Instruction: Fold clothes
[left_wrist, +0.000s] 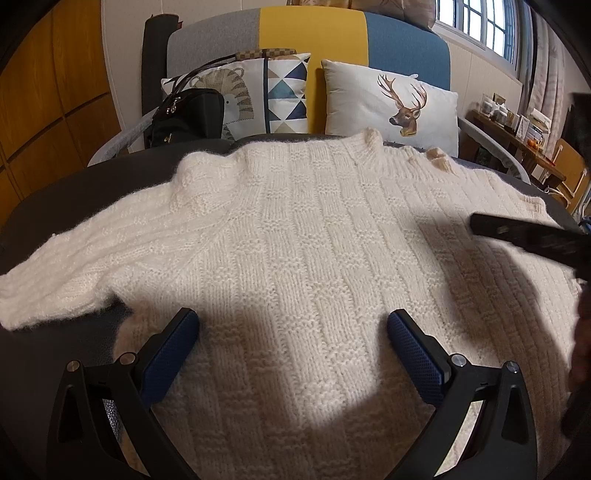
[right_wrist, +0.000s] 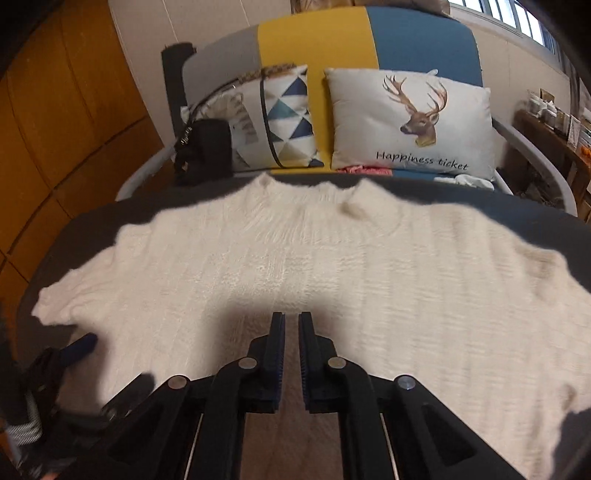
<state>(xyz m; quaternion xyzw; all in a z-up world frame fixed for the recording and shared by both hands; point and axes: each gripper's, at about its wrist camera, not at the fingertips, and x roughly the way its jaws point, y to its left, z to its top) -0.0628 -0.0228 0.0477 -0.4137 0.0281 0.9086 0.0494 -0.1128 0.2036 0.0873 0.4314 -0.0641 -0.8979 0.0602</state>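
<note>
I am seeing the sweater (left_wrist: 295, 240) lying spread flat, unfolded; left hand-held gripper (left_wrist: 293, 332) gaping empty, right hand-held gripper (right_wrist: 291, 325) nearly closed, gripping nothing.

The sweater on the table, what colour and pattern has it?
The sweater is cream white, knitted in ribbed, basket-like blocks. The left wrist view shows it best.

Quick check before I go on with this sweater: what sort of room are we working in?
Most likely a home living room. A sofa in grey, yellow and blue panels stands behind the dark table, with a deer cushion and a black handbag on it; wood-panelled doors are on the left.
</note>
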